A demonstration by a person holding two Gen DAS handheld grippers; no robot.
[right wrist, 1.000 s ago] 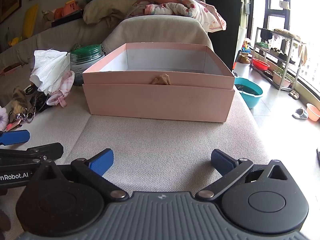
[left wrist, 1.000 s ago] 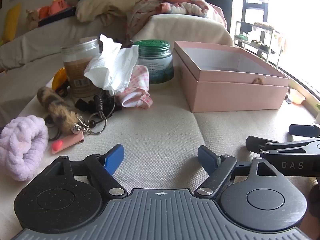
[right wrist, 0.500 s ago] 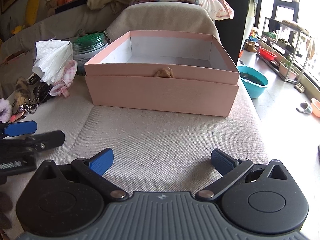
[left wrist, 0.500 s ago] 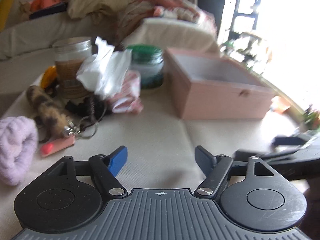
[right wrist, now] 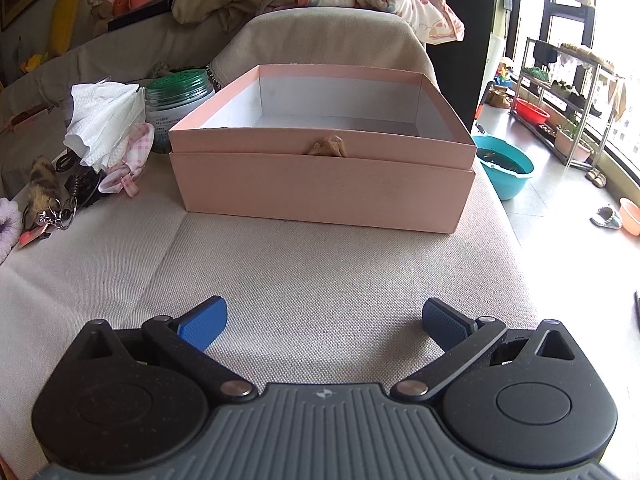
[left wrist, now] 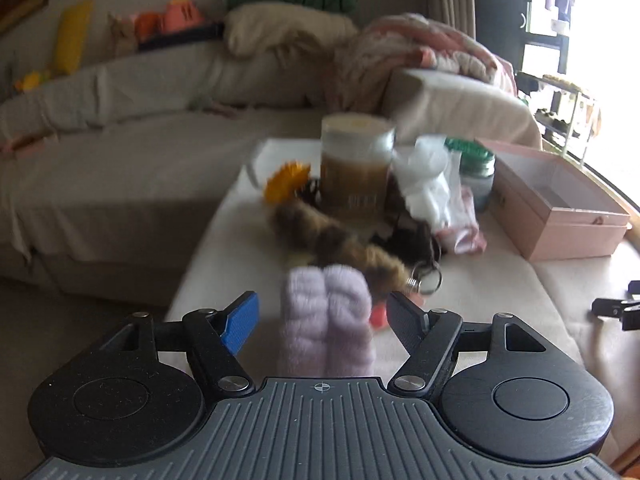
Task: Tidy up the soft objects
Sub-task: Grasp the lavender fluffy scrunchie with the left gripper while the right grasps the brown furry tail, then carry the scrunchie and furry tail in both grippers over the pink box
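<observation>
No soft object is seen inside the pink box (right wrist: 320, 152), so the sorting is judged hardly begun. The jaws of the left gripper (left wrist: 324, 318), just narrowed a little, stand apart around the lilac plush scrunchie (left wrist: 326, 320) without pressing it. The jaws of the right gripper (right wrist: 324, 322) are wide apart and empty, the box ahead of them.

- Left gripper (left wrist: 322, 314): jaws stand wide, having narrowed a little over the last second. Blue pad on the one finger (left wrist: 240, 322) faces inward; the other finger (left wrist: 406, 322) shows its dark side.
- A soft lilac bundle (left wrist: 326, 320) sits in the gap between the left fingers; clear space on both sides, no pad pressing on it.
- Left gripper is angled downward; its view is motion-blurred.
- Right gripper (right wrist: 322, 322): jaws spread wide, both blue pads visible, nothing between them.
- Right gripper is angled down over bare beige cushion fabric (right wrist: 320, 272); its view is sharp.
- Right gripper's black tip (left wrist: 616, 312) shows at the far edge of the left wrist view, well apart from the left gripper.
</observation>
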